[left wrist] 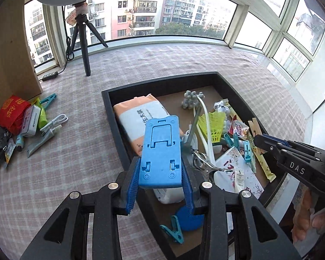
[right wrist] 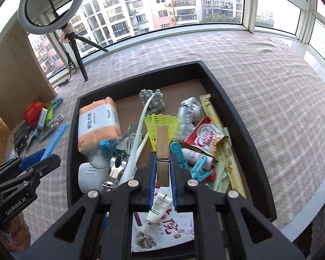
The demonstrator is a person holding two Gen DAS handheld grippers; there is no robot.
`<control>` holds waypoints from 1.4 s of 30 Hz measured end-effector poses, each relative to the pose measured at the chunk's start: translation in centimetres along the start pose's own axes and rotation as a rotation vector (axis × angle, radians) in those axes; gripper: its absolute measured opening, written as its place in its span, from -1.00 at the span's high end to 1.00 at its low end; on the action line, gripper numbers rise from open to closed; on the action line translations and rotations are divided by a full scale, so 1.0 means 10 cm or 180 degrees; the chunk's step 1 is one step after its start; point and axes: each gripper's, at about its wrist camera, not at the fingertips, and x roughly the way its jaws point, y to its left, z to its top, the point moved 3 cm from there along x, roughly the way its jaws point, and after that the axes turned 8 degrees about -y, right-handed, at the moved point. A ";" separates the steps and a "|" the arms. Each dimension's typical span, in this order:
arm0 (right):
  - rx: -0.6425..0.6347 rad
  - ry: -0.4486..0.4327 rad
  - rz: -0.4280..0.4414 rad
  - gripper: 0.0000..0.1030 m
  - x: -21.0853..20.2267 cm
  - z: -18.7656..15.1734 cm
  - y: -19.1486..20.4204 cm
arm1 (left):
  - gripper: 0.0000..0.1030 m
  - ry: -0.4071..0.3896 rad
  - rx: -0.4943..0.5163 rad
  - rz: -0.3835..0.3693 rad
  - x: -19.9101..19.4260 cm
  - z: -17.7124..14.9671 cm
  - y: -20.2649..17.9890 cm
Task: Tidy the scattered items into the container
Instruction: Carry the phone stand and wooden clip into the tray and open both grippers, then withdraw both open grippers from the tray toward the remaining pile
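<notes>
My left gripper (left wrist: 161, 169) is shut on a blue plastic phone stand (left wrist: 161, 151) and holds it over the near left wall of the black container (left wrist: 110, 117). My right gripper (right wrist: 163, 162) is shut on a wooden clothespin (right wrist: 162, 149), held above the middle of the same container (right wrist: 234, 108). Inside lie a tissue pack (right wrist: 97, 125), a yellow shuttlecock (right wrist: 160, 125), a white cable (right wrist: 140, 125), teal clips (right wrist: 199, 169), a coffee creamer sachet (right wrist: 205, 138) and other small things. The right gripper (left wrist: 262, 139) shows at the right of the left wrist view, the left gripper (right wrist: 39, 156) at the left of the right wrist view.
A heap of loose items (left wrist: 21, 121) lies on the checked cloth left of the container: a red packet, a white tin, a cable, a teal clip. A ring light on a tripod (left wrist: 84, 43) stands at the back left by a wooden panel (left wrist: 8, 54). Windows ring the far side.
</notes>
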 end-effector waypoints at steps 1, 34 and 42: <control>0.0017 -0.0001 -0.0020 0.76 -0.02 -0.01 -0.06 | 0.34 0.0004 0.0018 -0.0018 0.02 0.01 -0.06; -0.0173 0.0066 0.0188 -0.07 -0.02 -0.09 0.42 | -0.35 -0.0008 -0.0120 0.0211 -0.18 -0.14 0.23; -0.0310 0.0127 0.0311 -0.07 0.05 -0.19 0.95 | -0.35 0.0019 -0.0288 0.0325 -0.34 -0.28 0.74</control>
